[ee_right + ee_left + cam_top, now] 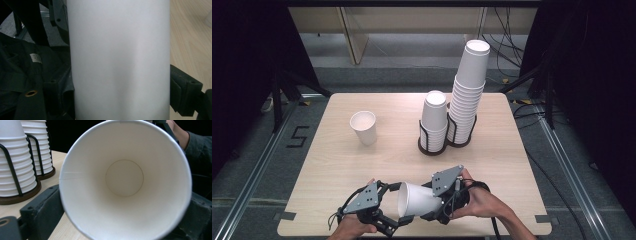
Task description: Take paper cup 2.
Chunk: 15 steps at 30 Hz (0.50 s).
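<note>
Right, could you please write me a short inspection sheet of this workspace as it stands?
Surface: pale wooden table, bare between items.
Job's things: white paper cup held on its side near the front edge, mouth toward the left gripper.
Clutter: upright cup; short stack and tall stack in black holders.
Grippers: right gripper clamps the cup's body; left fingers flank its rim, contact unclear.
Cables: black cable trails from the right gripper; more cables on the floor behind.
Surroundings: dark curtains, grey floor.
</note>
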Tool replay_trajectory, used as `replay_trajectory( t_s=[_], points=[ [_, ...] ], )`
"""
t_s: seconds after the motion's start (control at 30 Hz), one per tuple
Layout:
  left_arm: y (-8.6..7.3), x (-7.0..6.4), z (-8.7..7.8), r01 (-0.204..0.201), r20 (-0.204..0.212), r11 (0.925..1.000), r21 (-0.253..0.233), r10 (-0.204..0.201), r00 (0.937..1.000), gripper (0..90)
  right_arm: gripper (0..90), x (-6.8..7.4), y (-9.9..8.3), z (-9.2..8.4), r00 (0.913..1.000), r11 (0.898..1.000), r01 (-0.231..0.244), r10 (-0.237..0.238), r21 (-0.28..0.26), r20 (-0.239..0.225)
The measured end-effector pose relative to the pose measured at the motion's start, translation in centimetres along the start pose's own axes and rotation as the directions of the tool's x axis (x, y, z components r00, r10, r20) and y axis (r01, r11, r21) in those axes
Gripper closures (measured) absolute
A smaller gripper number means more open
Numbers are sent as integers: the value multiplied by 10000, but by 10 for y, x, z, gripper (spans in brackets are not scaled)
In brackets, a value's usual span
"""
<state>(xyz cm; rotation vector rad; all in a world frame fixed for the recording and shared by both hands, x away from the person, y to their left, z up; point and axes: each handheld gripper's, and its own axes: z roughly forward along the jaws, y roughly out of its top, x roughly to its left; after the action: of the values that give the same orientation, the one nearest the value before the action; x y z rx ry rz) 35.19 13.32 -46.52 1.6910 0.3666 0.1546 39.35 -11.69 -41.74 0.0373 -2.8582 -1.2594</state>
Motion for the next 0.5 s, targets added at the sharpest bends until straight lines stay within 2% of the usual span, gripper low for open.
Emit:
replay_trajectory(
  t_s=[0.03,0.07,0.2,0.27,0.43,0.5],
  points=[
    [0,-1,2,10,54,9998,-223,-9,10000,38,204,0,0,1,10000,10000,65,-65,-14,-6],
    [1,-1,0,-1,-26,9999,-158,1,10000,38,204,0,0,1,10000,10000,63,-63,-18,-25],
    [2,-1,0,187,75,9988,-460,-184,9998,39,204,0,-1,4,9999,9999,-20,19,-115,-113],
    [2,-1,-1,238,25,9986,-466,-237,9997,47,206,0,-1,5,9999,9999,-18,17,-131,-120],
    [4,-1,-2,52,-54,9989,-472,-55,10000,73,206,0,-2,8,9998,9995,-150,146,-271,-121],
    [5,-2,-2,-9,-147,9995,-307,4,9999,78,199,0,-2,10,9996,9992,-278,276,-272,-96]
  ],
)
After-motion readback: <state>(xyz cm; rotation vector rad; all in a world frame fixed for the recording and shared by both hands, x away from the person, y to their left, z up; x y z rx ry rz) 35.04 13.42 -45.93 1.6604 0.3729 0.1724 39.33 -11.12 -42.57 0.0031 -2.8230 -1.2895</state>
